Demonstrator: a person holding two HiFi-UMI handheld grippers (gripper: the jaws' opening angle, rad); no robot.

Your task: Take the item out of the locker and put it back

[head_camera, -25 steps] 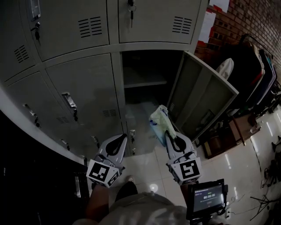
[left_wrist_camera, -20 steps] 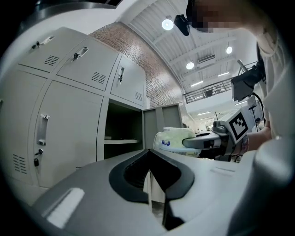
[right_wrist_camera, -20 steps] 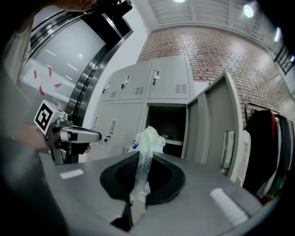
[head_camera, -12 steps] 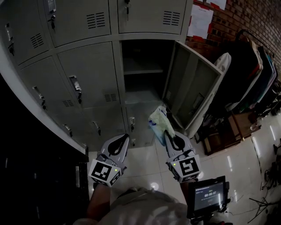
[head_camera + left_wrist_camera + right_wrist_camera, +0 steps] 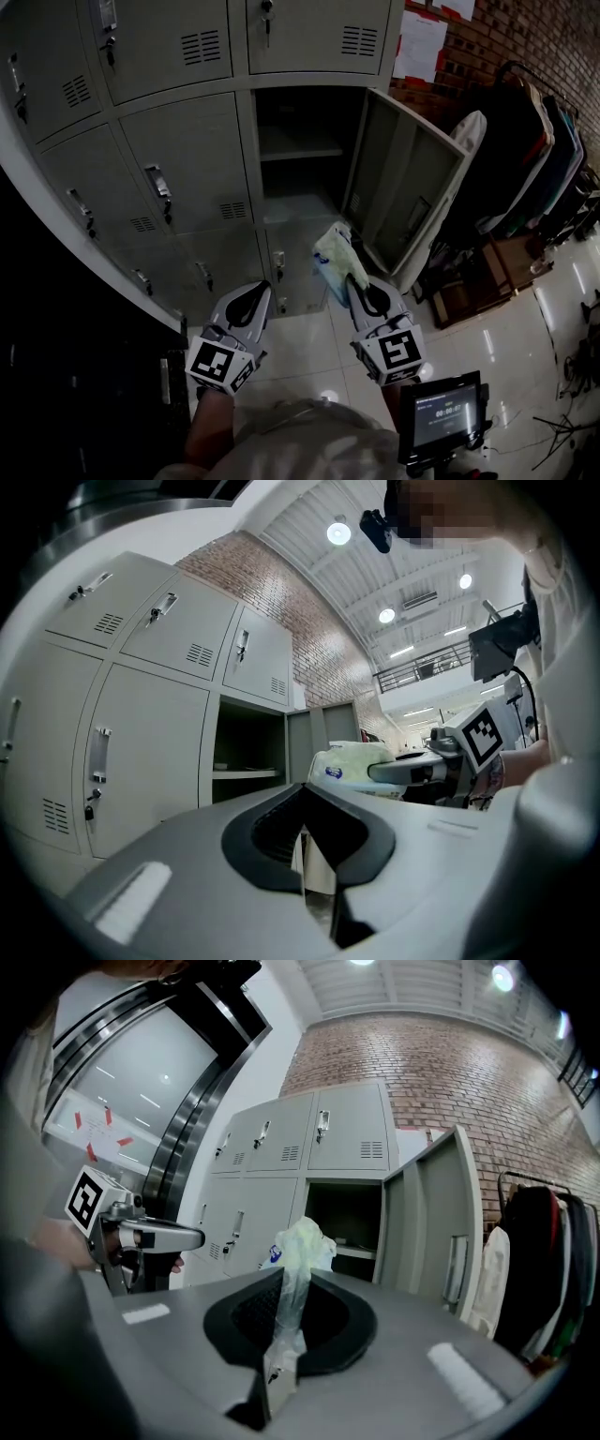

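Plastic bag (image 5: 335, 260) stays clamped outside locker (image 5: 296, 120).

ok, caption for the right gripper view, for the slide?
Bag pinched in the shut right gripper, open locker ahead.

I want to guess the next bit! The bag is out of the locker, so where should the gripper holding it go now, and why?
Probably straight forward into the open locker. The right gripper is shut on the plastic bag, held outside the compartment. The door stands wide, and nothing seems to block the way.
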